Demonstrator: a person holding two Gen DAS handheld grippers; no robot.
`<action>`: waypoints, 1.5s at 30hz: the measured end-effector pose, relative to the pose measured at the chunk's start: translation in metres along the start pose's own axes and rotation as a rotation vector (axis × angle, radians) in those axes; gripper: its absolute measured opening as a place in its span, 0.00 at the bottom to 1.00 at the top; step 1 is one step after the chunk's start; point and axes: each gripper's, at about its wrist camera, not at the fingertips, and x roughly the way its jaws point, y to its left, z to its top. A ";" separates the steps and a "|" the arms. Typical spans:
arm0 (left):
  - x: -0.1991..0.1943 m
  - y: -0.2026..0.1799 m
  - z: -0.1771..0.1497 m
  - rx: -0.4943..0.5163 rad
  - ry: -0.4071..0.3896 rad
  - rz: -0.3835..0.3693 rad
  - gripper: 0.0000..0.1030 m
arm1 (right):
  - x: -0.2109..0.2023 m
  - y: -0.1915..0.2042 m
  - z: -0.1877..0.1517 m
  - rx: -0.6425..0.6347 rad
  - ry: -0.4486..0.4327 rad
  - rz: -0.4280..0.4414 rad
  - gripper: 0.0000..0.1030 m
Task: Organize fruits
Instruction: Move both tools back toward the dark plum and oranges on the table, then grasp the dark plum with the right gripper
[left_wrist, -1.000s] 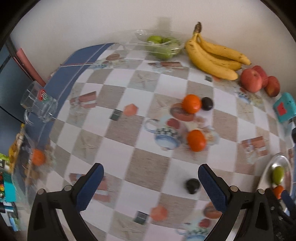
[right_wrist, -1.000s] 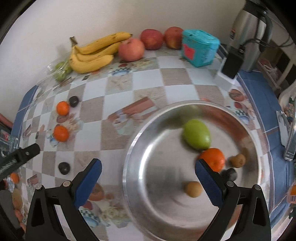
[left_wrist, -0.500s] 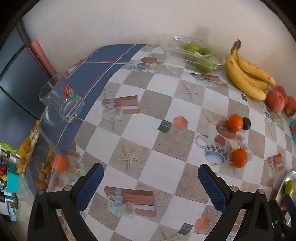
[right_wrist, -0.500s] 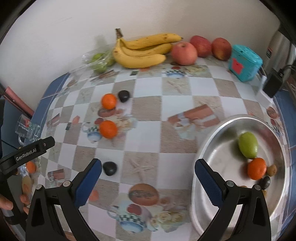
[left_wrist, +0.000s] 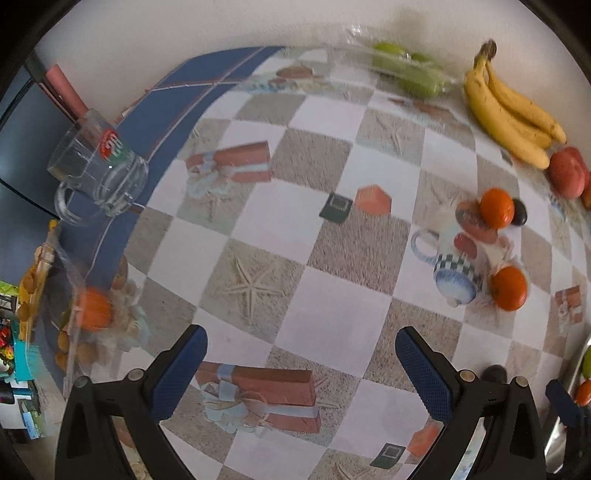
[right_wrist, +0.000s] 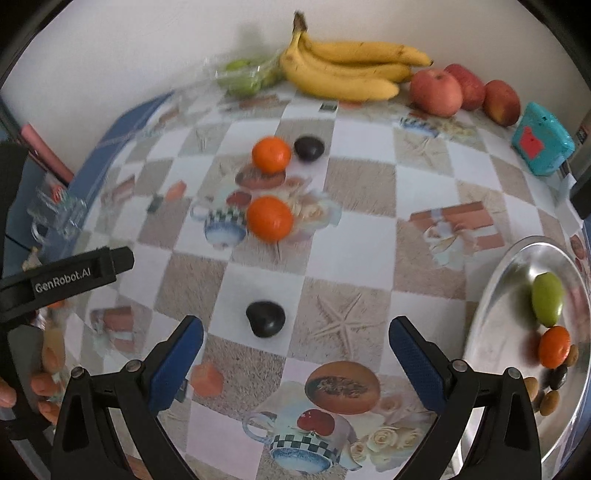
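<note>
While a dark plum (right_wrist: 265, 318) lies loose on the tabletop (right_wrist: 332, 258) just ahead of my right claw (right_wrist: 295, 354), that claw hangs above it with jaws spread wide and nothing between them. Two oranges sit farther out: one orange (right_wrist: 269, 218) on the printed teacup pattern, the far orange (right_wrist: 271, 154) beyond it with a second dark plum (right_wrist: 309, 148) just beside it. At the right edge the metal plate (right_wrist: 491, 332) holds a green fruit (right_wrist: 547, 303), an orange fruit (right_wrist: 554, 347), and several small brown and dark fruits near its rim; exact count unclear. Along the back wall: a bunch of bananas (right_wrist: 347, 70), three red apples (right_wrist: 436, 92) beside it, a clear pack of green fruit (right_wrist: 247, 75) to the other side. A teal box (right_wrist: 542, 142) stands past the apples.

My left claw (left_wrist: 301, 373) is likewise wide open and empty, over bare checkered cloth. From its camera the two oranges (left_wrist: 509, 292) appear to the right, the bananas (left_wrist: 509, 110) at upper right. A glass mug (left_wrist: 98, 170) stands on the blue border at left, near the tabletop edge. A clear bag (left_wrist: 85, 314) at lower left holds an orange fruit and small brownish ones; blurred, contents not fully readable. In the right view, fingertips (right_wrist: 42, 382) of my left hand show at the left edge.
</note>
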 end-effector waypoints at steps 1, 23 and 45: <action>0.003 -0.001 -0.001 0.002 0.008 0.005 1.00 | 0.005 0.002 -0.002 -0.007 0.011 -0.003 0.98; 0.019 -0.009 -0.003 0.009 0.040 0.017 1.00 | 0.022 0.018 -0.002 -0.055 0.001 0.016 0.48; 0.006 -0.032 -0.004 -0.006 0.044 -0.052 1.00 | 0.001 -0.001 0.005 0.005 -0.040 0.091 0.26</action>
